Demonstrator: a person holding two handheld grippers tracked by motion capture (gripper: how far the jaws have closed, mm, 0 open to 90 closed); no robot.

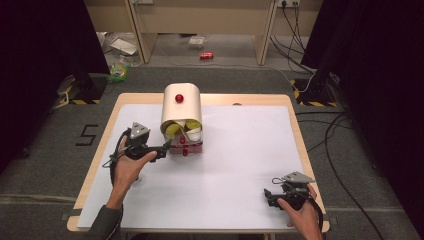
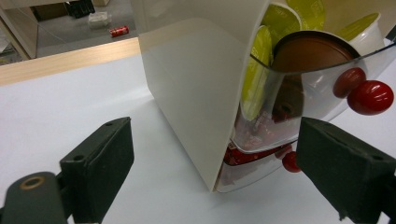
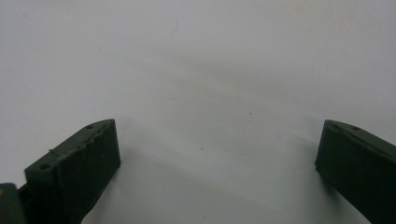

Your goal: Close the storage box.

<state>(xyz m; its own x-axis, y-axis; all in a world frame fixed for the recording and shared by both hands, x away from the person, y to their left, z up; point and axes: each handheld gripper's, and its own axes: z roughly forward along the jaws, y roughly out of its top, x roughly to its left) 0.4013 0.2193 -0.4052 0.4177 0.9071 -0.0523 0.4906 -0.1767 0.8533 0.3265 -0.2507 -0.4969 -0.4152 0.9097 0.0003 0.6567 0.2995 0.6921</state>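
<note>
High view, right hand-held gripper (image 1: 270, 196): near right corner of the tabletop (image 1: 260, 100), held low over the white sheet (image 1: 240, 150), grey plate on top, cable trailing.
Right gripper view, jaws: spread wide, nothing between them, bare white sheet (image 3: 196, 70) ahead.
High view, left hand-held gripper (image 1: 164, 148): left of centre, farther in than the right one, tips just at the lower left corner of the dispenser (image 1: 181, 107); touching or not, cannot tell.
Left gripper view, jaws: wide apart, holding nothing; one jaw out on the sheet beside the cream wall, the other in front of the clear front.
Dispenser location: on the white sheet, middle of the tabletop toward the far edge, well apart from the right hand-held gripper.
Dispenser body (image 2: 196, 88): cream, rounded top, upright, clear curved front flap (image 2: 285, 93) low down.
Knobs: red knob (image 2: 370, 97) on the clear flap, smaller red one (image 2: 290, 161) below near the base, another red knob (image 1: 179, 98) on the cream top.
Contents: yellow-lidded pods (image 2: 280, 21) and a brown-lidded pod (image 2: 310, 51) stacked behind the flap.
Far floor: red can (image 1: 206, 56) lying past the tabletop, cables (image 1: 290, 30) at right.
</note>
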